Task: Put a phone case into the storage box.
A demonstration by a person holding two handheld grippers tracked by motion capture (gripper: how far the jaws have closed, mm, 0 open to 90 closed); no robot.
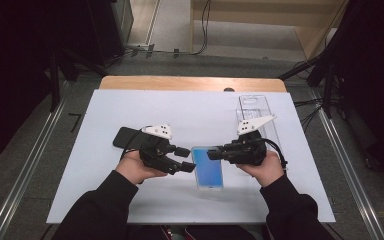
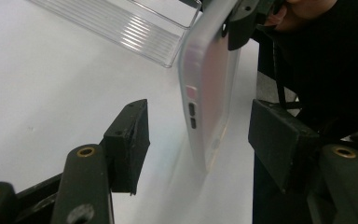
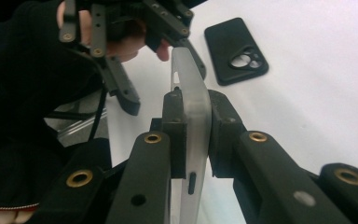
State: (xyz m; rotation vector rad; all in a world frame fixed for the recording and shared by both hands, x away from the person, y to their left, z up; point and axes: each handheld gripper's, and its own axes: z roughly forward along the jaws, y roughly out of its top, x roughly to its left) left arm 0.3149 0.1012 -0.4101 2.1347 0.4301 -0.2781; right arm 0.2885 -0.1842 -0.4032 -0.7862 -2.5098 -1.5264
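The right claw [image 3: 196, 135] pinches the frosted phone case [image 3: 191, 107] by its edge; light, flexible, slippery. The left claw [image 2: 198, 140] gapes wide around it.

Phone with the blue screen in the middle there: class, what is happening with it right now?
A person holds tongs in each hand. The right tongs are shut on the edge of the blue-screened phone in its frosted clear case. The open left tongs straddle its other end. A black phone case and a clear plastic tray lie aside.
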